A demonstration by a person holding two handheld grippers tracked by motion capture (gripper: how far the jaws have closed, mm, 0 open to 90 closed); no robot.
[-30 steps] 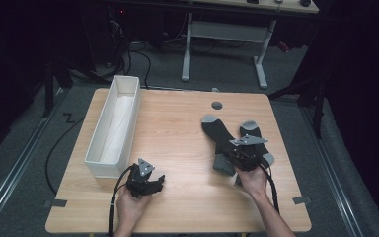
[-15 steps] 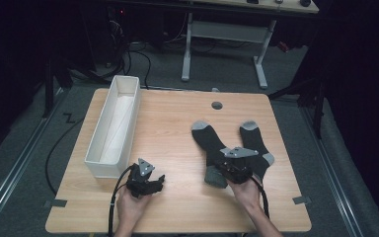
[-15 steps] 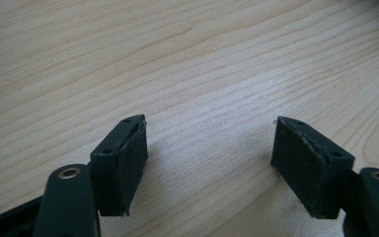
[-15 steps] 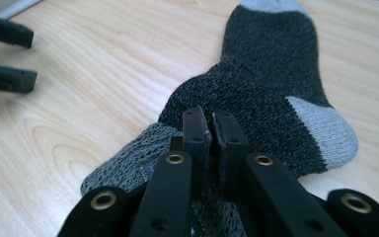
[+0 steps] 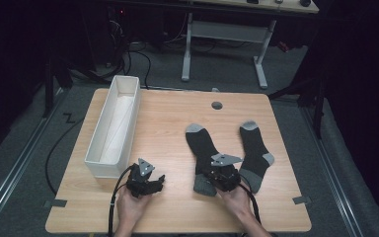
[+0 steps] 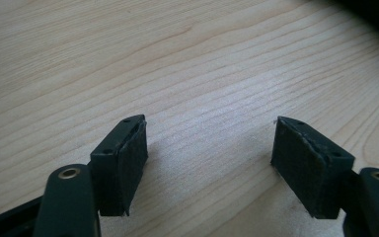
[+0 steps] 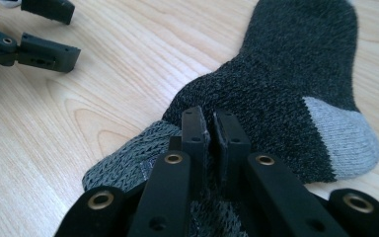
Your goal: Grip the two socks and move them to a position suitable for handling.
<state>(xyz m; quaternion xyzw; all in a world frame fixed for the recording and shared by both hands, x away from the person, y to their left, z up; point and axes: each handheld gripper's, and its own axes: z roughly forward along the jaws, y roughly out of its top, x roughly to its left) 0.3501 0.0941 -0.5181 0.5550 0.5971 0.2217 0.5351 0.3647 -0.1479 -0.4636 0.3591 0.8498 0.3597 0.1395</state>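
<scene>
right gripper (image 7: 210, 129): nearly closed, pinched on toe of dark grey knitted sock (image 7: 286, 79)
left gripper (image 6: 208, 165): gaped wide, empty, over bare wood
step: likely lifting
next: firm pinch before raising

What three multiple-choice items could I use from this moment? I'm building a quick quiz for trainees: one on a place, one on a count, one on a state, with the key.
1. Where does the white bin stand on the table?
A. along its left side
B. at its right edge
C. in its middle

2. How many socks lie on the table?
A. one
B. two
C. three

3. How do the left gripper's jaws stand?
A. shut on a sock
B. shut on nothing
C. open over bare wood

Key: 1 A, the bin runs along the left edge in the high view. 2 B, a left sock and a right sock lie side by side. 3 C, the left gripper view shows wood between the spread jaws.
</scene>
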